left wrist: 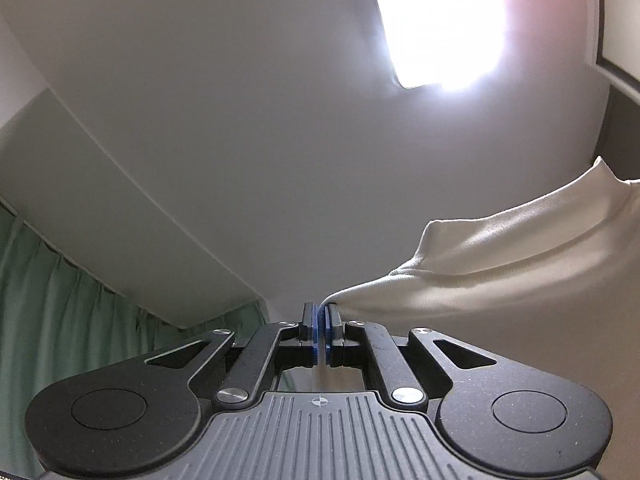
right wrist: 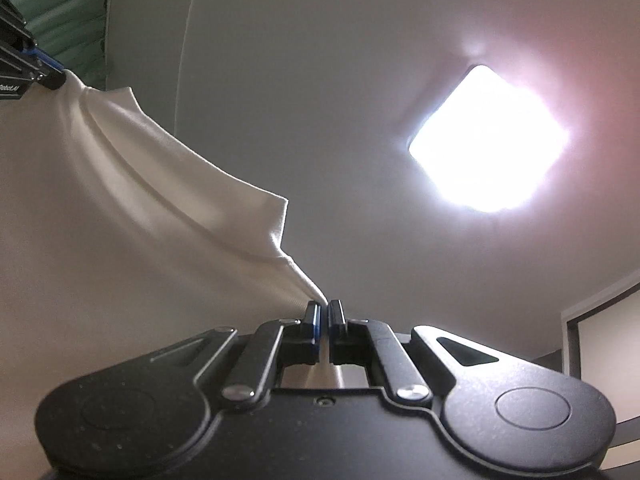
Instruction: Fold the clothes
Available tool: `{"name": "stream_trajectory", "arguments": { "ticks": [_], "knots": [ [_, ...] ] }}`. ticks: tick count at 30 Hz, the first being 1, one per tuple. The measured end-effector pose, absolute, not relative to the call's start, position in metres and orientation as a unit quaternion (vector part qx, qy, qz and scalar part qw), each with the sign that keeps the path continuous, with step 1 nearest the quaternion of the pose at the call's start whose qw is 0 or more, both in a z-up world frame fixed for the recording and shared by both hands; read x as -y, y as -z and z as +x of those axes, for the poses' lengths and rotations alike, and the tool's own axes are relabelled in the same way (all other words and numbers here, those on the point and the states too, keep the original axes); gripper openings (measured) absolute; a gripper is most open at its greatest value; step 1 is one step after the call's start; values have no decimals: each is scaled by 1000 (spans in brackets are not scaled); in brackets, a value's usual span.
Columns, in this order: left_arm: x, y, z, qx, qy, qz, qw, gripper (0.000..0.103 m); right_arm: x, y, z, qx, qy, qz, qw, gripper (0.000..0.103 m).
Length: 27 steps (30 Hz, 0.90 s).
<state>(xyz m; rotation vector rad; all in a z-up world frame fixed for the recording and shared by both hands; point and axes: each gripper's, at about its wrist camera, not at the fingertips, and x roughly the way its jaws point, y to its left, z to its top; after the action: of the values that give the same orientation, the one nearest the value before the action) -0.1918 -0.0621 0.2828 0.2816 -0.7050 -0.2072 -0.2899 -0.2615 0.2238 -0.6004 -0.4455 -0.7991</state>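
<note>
A cream-white garment (left wrist: 500,264) with a raised collar is held up in the air, stretched between both grippers. In the left wrist view, my left gripper (left wrist: 322,312) is shut on a corner of the fabric, which runs off to the right. In the right wrist view, my right gripper (right wrist: 325,307) is shut on another corner of the garment (right wrist: 120,208), which spreads to the left. The left gripper (right wrist: 48,74) also shows at the upper left there, pinching the cloth's far end. Both cameras point up at the ceiling.
A bright square ceiling light (left wrist: 440,28) glares overhead, seen too in the right wrist view as the ceiling light (right wrist: 490,140). Green curtains (left wrist: 52,304) hang at the lower left. A dark door frame (right wrist: 572,344) stands at the right edge.
</note>
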Motion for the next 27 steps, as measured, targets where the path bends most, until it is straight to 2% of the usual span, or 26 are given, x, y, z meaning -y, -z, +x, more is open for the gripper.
{"name": "stream_trajectory", "arguments": {
  "ticks": [5,8,11,19,22,27],
  "knots": [
    [89,-240,-103,250,121,160,947,3,315,-190,-212,128,365,-284,878,4],
    [112,-188,-30,170,136,184,959,3,359,-142,-141,55,357,-293,885,4],
    [138,-130,37,126,128,230,956,3,398,-86,-68,0,350,-308,885,4],
    [217,-53,198,22,116,306,945,3,495,30,116,-121,333,-348,868,4],
    [244,-22,237,-39,128,327,935,3,528,77,174,-181,318,-339,867,4],
    [278,72,249,-120,129,390,904,3,575,171,234,-305,263,-277,872,4]
  ]
}}
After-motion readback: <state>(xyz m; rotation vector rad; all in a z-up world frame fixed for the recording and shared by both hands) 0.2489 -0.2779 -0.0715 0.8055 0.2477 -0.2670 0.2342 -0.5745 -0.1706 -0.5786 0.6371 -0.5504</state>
